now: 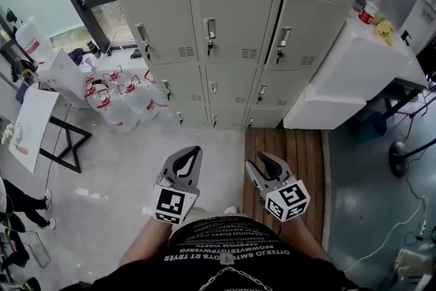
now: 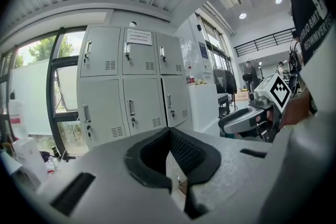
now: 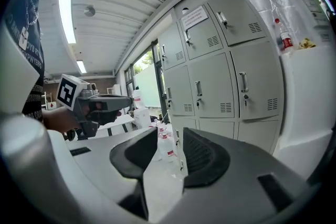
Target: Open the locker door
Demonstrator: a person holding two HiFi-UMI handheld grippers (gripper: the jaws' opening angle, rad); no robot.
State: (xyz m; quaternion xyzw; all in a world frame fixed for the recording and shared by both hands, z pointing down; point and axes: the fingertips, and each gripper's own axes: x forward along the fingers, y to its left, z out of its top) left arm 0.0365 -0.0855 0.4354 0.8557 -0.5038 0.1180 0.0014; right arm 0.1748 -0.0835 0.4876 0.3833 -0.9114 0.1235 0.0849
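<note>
Head view | locker door [image 1: 228,24] faces person | handle [image 1: 210,28] long axis upright

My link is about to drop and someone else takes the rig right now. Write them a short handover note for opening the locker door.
Left gripper: jaw tips together, nothing held.
Right gripper: jaws apart, empty.
Both are held low in front of the person, over the floor, pointing toward the lockers and well short of them.
Lockers: every door in view looks closed. Each has an upright handle near one edge.
Done: nothing on any door yet.
Left: move in, grip a handle and swing that door open. I cannot tell which door is meant.
</note>
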